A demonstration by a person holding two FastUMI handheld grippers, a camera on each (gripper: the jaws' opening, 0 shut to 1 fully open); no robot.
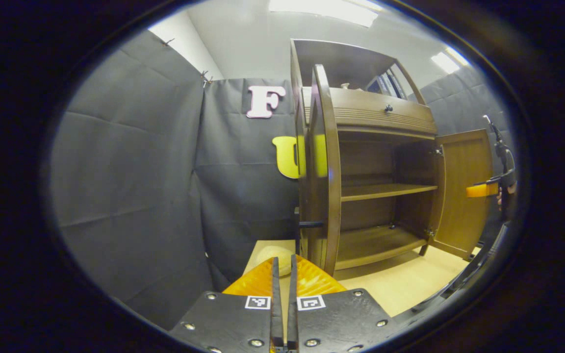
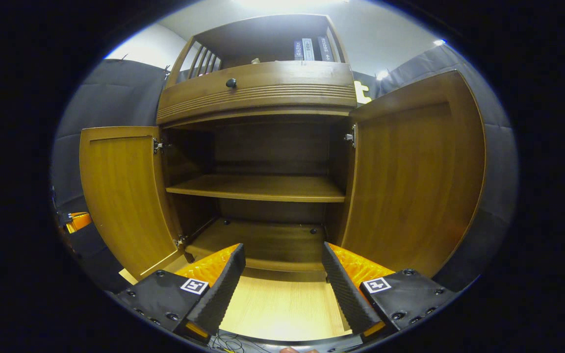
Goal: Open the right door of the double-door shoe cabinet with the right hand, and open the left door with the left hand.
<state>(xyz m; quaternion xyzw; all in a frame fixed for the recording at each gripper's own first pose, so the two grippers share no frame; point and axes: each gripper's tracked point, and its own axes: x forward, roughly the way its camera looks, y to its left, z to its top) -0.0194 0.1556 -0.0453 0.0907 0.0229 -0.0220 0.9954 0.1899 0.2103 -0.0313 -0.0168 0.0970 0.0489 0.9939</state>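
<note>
We find the shoe cabinet (image 2: 263,147) standing open ahead of the right gripper (image 2: 282,274), whose fingers are spread wide and hold nothing. In the right gripper view the left door (image 2: 120,196) hangs swung out at 9 o'clock and the right door (image 2: 415,176) at 3 o'clock; between them lie one bare shelf (image 2: 263,189) and the bottom board. Above sit a drawer with a dark knob (image 2: 231,83) and books (image 2: 309,49) at 12 o'clock. Nothing stands between this gripper and the opening.

From the left gripper view we see the cabinet side-on: the left door (image 1: 324,166) edge-on just ahead, the right door (image 1: 464,191) at 3 o'clock, with the other gripper (image 1: 483,189) beyond it. The left gripper (image 1: 285,274) has its fingers pressed almost together, gripping nothing we can see. A pale rounded object (image 1: 275,257) lies on the floor (image 1: 410,284) beyond its tips
</note>
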